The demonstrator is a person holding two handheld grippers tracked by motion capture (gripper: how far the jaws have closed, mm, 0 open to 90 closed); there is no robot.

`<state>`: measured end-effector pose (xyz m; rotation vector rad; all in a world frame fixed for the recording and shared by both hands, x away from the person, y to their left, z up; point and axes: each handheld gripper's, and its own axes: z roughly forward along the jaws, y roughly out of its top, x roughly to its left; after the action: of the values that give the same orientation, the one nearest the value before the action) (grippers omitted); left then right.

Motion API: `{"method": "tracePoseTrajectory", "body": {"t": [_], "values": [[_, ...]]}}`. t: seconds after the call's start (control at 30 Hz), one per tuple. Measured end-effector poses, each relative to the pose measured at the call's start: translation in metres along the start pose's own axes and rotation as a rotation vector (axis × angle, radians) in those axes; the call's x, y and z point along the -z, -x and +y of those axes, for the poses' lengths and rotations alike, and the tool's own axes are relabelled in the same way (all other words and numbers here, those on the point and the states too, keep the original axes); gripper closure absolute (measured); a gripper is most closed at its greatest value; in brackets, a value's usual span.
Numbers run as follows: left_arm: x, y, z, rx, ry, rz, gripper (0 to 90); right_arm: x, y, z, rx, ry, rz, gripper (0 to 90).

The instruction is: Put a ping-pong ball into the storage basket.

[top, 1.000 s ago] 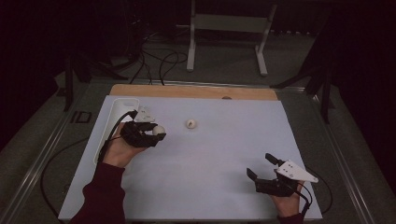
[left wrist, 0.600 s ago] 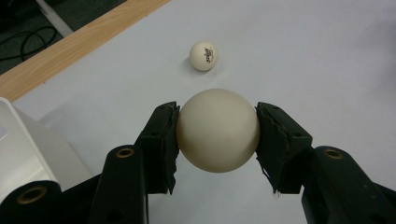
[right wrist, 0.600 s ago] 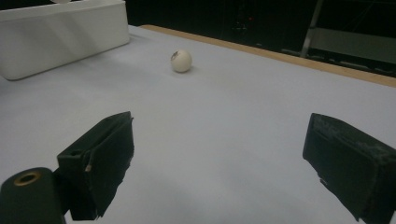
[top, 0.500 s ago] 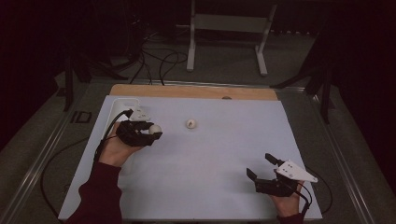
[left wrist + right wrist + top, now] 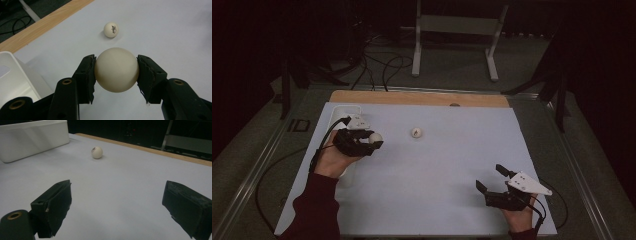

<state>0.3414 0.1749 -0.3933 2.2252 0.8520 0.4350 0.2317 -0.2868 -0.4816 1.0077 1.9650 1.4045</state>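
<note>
My left gripper (image 5: 373,140) is shut on a plain white ball (image 5: 116,70), its two pads pressed on the ball's sides; it hovers over the left part of the white mat, beside the white tray (image 5: 343,112). A second white ball (image 5: 416,132) with a small dark print lies free on the mat, a short way right of that gripper; the same ball (image 5: 111,29) lies beyond the held one, and it (image 5: 97,152) sits far ahead in the right gripper view. My right gripper (image 5: 492,180) rests open near the mat's front right corner, nothing between its jaws.
The white mat (image 5: 452,165) covers most of the table, with a wooden strip (image 5: 412,98) along its far edge. The tray's wall (image 5: 32,135) stands at the far left of the right gripper view. Cables and a metal stand (image 5: 457,40) lie beyond the table.
The left hand has drifted slightly leftward, toward the tray, with the ball in its jaws. The right gripper and the loose ball have stayed in place.
</note>
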Motion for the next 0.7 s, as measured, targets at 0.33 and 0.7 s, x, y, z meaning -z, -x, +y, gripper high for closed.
{"method": "tracePoseTrajectory", "body": {"t": [0.33, 0.7], "values": [[0.0035, -0.0033, -0.0016, 0.011, 0.007, 0.011, 51.4, 0.0002, 0.0001, 0.0, 0.0, 0.001, 0.001, 8.5], [0.0065, -0.0072, -0.0039, 0.02, 0.008, 0.022, 51.4, 0.0002, 0.0001, 0.0, 0.001, 0.0, 0.001, 8.5]]}}
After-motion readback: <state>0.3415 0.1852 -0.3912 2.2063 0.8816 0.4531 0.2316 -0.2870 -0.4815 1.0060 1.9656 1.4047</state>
